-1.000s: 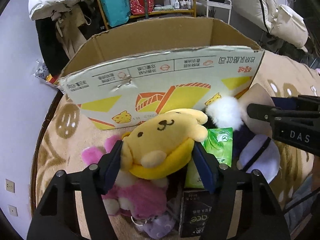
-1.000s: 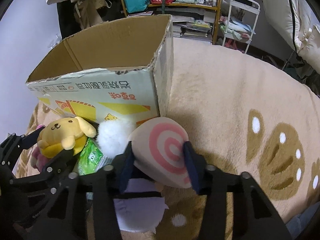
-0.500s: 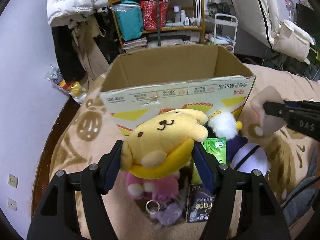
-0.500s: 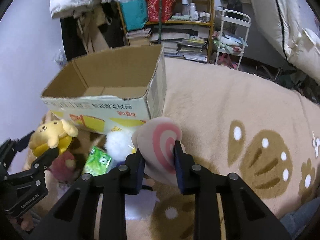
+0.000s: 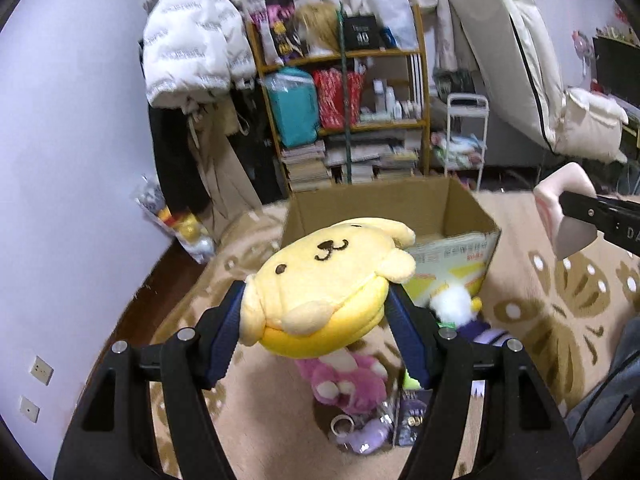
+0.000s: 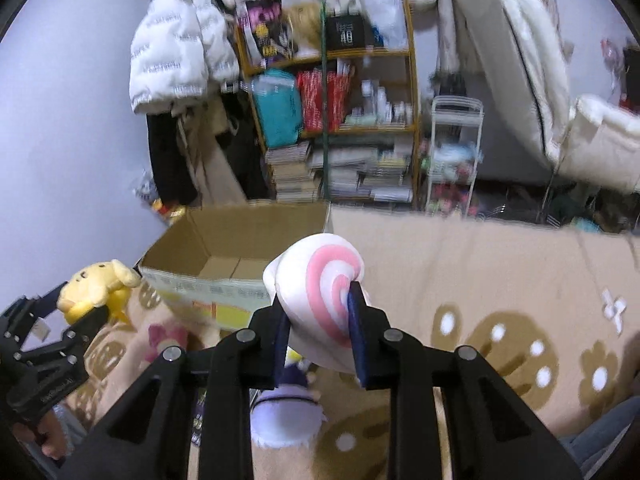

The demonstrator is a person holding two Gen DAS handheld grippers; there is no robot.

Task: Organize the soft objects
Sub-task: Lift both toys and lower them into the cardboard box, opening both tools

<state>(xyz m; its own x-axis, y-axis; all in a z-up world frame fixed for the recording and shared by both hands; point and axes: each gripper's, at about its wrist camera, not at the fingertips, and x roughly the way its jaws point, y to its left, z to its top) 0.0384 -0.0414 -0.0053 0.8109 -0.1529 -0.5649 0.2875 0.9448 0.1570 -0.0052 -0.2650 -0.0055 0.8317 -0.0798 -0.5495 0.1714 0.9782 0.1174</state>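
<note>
Holding both toys higher than a second ago, I now look down on the cardboard box (image 5: 448,216) instead of facing its printed wall. My left gripper (image 5: 316,320) is clamped on the yellow dog plush (image 5: 328,276), its blue pads (image 5: 226,332) pressed into the soft, rounded sides; the fabric is short fleece with a stitched nose and a floppy ear drooping toward the box. My right gripper (image 6: 320,320) has narrowed since the first frame and is pinched on the swirl plush (image 6: 320,292), a smooth, puffy cone with a pink and white spiral face, dented where the fingers (image 6: 356,332) bite in. Both toys hang in the air above the rug (image 6: 500,272), on the near side of the box, the dog to the left of the swirl.

Below, left on the beige rug with its brown flower pattern, lie a fuzzy pink plush (image 5: 344,380), a white pompom (image 5: 452,302) on a purple-and-white striped plush (image 6: 286,412), and a glossy dark packet (image 5: 412,420). They sit just off the box's near wall. The box is plain corrugated brown inside, open-topped, with yellow print outside. Beyond it a wooden shelf (image 6: 360,92) is crammed with bags and books, and a quilted white jacket (image 5: 192,52) hangs at the left.
</note>
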